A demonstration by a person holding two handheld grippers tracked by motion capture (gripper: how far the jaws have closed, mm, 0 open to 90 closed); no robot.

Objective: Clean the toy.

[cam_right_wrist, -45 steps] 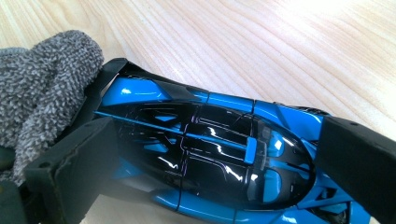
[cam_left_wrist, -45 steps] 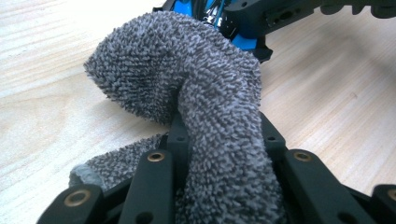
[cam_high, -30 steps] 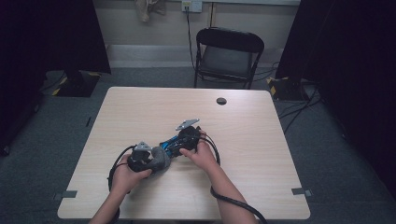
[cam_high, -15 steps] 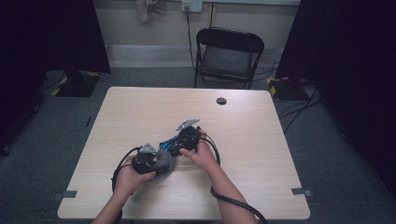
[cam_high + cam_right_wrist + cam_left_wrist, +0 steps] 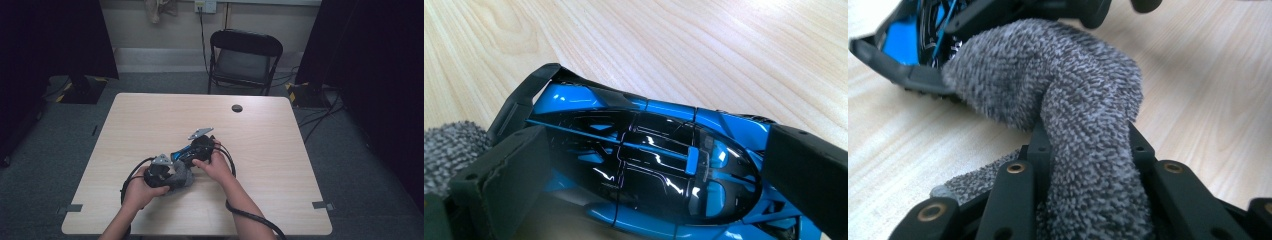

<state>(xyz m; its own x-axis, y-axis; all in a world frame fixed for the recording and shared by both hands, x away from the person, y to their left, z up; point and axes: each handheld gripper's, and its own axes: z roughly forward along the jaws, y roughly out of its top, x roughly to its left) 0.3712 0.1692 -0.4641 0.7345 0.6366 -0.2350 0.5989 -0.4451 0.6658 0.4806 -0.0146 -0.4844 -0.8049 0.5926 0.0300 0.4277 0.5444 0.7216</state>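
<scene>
The blue and black toy car (image 5: 644, 170) sits on the wooden table (image 5: 280, 150), a bit nearer the person than the middle. The right gripper (image 5: 659, 175) has its jaws clamped on the car's sides. The left gripper (image 5: 1085, 150) is pinching a grey terry cloth (image 5: 1068, 90) that's pressed against the car's rear wing.

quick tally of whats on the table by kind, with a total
blue and black toy car: 1
grey terry cloth: 1
handheld black grippers: 2, left gripper shut on the cloth, right gripper shut on the car
small round black thing near the far edge: 1
total: 5
</scene>
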